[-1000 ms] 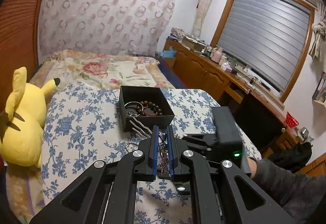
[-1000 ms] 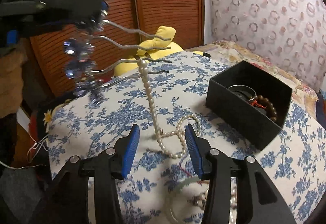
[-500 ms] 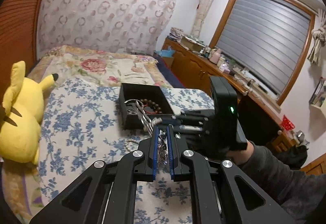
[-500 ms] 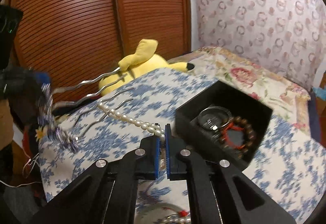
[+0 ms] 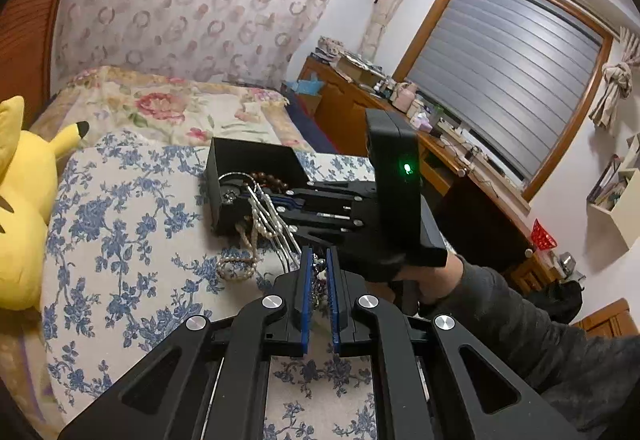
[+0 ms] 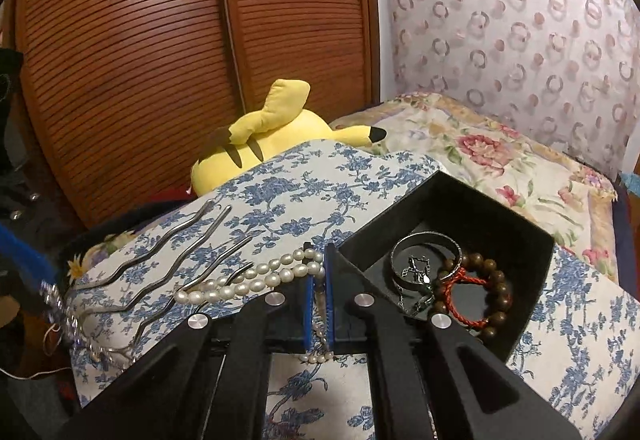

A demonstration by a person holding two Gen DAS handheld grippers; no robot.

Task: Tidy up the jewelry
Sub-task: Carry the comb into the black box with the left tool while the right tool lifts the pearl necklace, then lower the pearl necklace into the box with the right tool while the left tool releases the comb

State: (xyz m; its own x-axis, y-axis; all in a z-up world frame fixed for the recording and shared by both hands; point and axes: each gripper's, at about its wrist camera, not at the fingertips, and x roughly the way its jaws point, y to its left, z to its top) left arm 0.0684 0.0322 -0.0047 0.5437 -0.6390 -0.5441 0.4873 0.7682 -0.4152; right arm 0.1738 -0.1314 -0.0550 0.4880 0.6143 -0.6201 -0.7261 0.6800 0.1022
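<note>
The left gripper (image 5: pixel 318 280) has its jaws clamped on the jewelled head of a silver hair comb (image 6: pixel 168 260), prongs toward the black box (image 6: pixel 472 200). The right gripper (image 6: pixel 318 292) pinches a pearl necklace (image 6: pixel 248 282) beside the box. Only the right wrist view shows the silver bangle (image 6: pixel 424 244) and wooden bead bracelet (image 6: pixel 488 280) inside; only the left shows pearls trailing onto the floral worktop (image 5: pixel 120 240).

Home bedroom: bed (image 5: pixel 180 108), louvred wardrobe (image 6: pixel 160 60).
</note>
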